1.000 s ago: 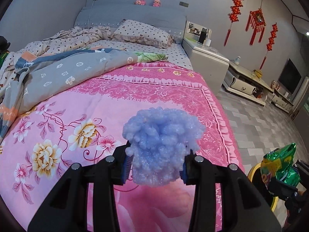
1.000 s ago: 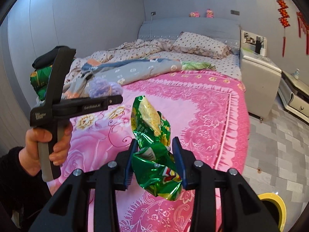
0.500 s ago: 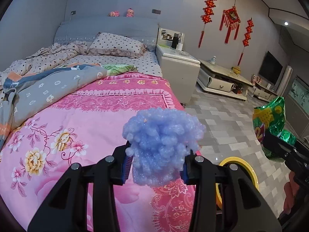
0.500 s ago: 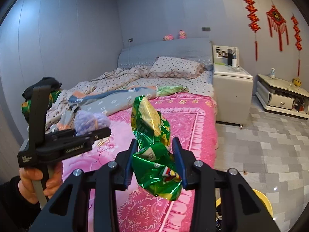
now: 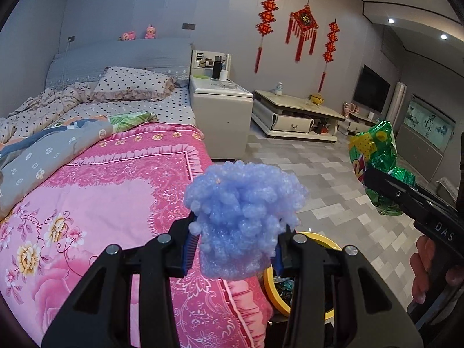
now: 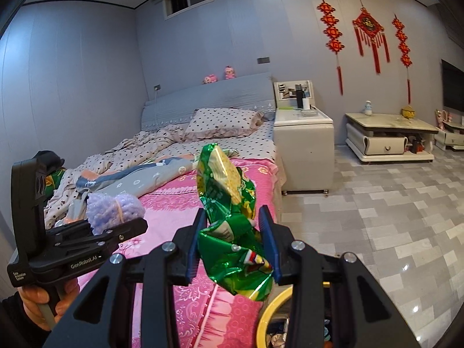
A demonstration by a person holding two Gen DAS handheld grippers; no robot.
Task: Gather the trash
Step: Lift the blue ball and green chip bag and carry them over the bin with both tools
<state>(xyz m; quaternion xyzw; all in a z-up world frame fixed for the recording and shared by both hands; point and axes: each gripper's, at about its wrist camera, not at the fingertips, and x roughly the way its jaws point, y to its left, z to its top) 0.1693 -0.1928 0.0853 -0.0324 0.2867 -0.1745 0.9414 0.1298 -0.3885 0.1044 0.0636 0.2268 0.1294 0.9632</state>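
Observation:
My left gripper (image 5: 233,249) is shut on a crumpled wad of blue bubble wrap (image 5: 242,217), held over the bed's foot corner. The wad also shows in the right wrist view (image 6: 111,210). My right gripper (image 6: 233,242) is shut on a crumpled green snack bag (image 6: 232,226), which also shows at the right of the left wrist view (image 5: 377,156). A yellow-rimmed trash bin (image 5: 327,239) stands on the floor just below both grippers, with some trash inside; its rim shows low in the right wrist view (image 6: 272,304).
A bed with a pink floral quilt (image 5: 101,203) fills the left. A white nightstand (image 5: 219,113) stands beside it, and a low white cabinet (image 5: 293,116) along the far wall. Grey tiled floor (image 6: 391,217) lies to the right.
Both grippers have swung right, away from over the bed toward the floor beside it. The yellow-rimmed bin has come into view under them. Both still hold their trash.

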